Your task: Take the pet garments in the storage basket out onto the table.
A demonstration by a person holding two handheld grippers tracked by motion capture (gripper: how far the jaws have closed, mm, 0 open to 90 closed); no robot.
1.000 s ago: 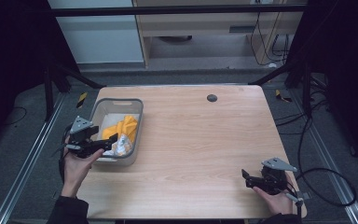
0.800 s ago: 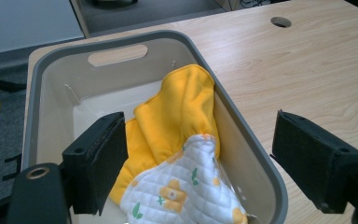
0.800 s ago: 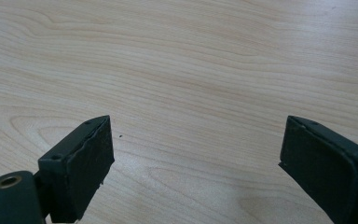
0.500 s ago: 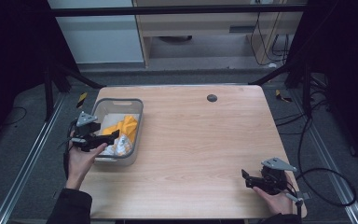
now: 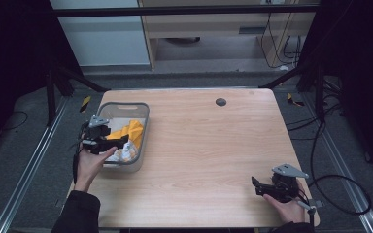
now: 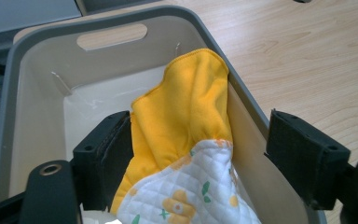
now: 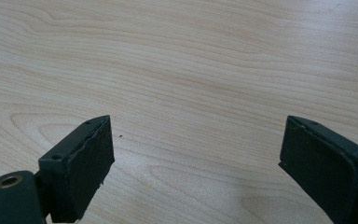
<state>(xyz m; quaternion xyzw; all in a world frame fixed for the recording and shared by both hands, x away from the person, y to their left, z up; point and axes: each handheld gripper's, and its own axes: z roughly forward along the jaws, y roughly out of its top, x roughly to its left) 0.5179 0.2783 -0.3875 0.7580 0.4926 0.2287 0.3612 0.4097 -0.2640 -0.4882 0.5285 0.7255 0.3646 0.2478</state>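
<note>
A grey plastic bin stands on the left of the wooden table. Inside it a yellow cloth leans up against the right wall, with a white quilted cloth with yellow flowers below it. My left gripper is open at the bin's near end. In the left gripper view the yellow cloth and the quilted cloth lie between the spread jaws of the left gripper; one jaw is inside the bin, the other outside its right wall. My right gripper rests open at the near right corner, over bare wood.
A small dark round cap sits in the table top near the far edge. Black frame posts and cables surround the table, with a cabinet beyond it.
My left gripper has moved a little to the right and forward, in over the bin's near end toward the cloths. The right gripper has not moved.
</note>
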